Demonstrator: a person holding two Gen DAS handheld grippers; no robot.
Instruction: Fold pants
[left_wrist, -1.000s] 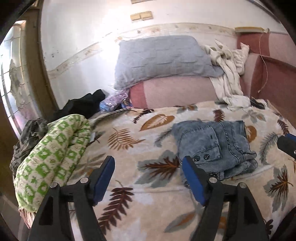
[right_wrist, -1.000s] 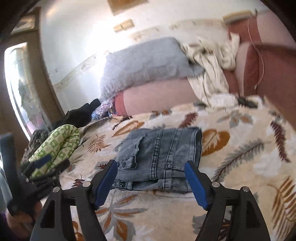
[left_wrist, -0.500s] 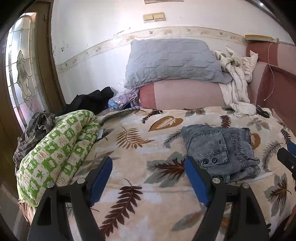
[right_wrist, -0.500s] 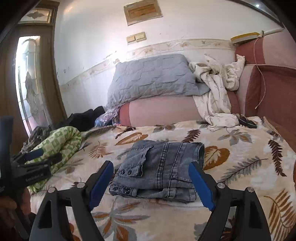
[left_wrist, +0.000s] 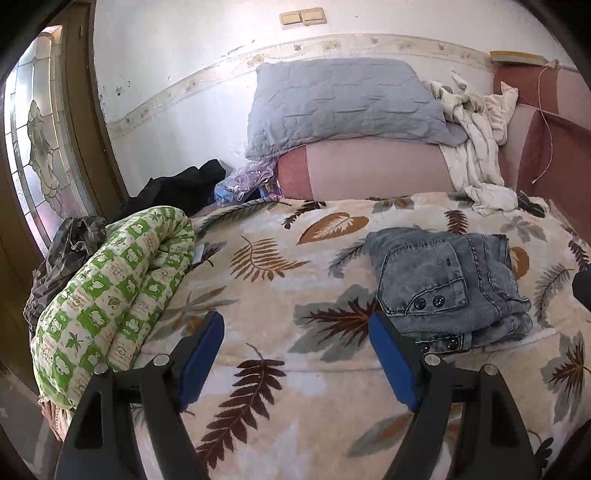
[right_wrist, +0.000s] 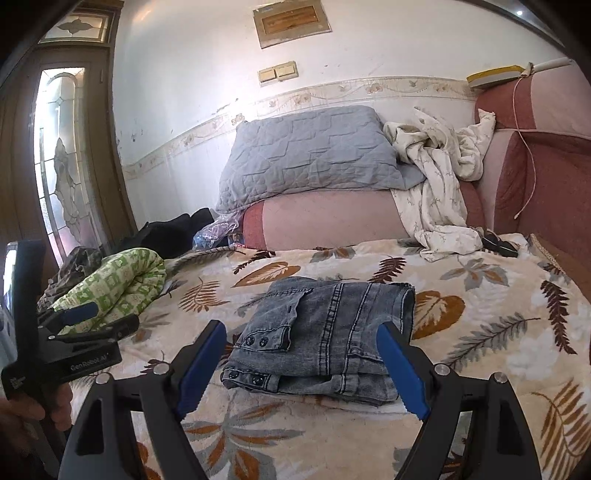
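The grey-blue denim pants (right_wrist: 325, 332) lie folded in a compact stack on the leaf-patterned bed cover (right_wrist: 480, 332). In the left wrist view the pants (left_wrist: 443, 284) sit right of centre. My left gripper (left_wrist: 295, 332) is open and empty, held above the cover to the left of the pants; it also shows at the left edge of the right wrist view (right_wrist: 85, 317). My right gripper (right_wrist: 301, 347) is open and empty, just in front of the pants, not touching them.
A rolled green-and-white quilt (left_wrist: 107, 295) lies at the bed's left edge. A grey pillow (left_wrist: 343, 103) rests on a pink bolster (left_wrist: 369, 170) at the back. A crumpled white cloth (right_wrist: 436, 173) hangs beside the red headboard (right_wrist: 546, 184). Dark clothes (left_wrist: 177, 188) lie near the door.
Both grippers have drawn back and risen away from the folded pants, both staying open. The pants have not moved.
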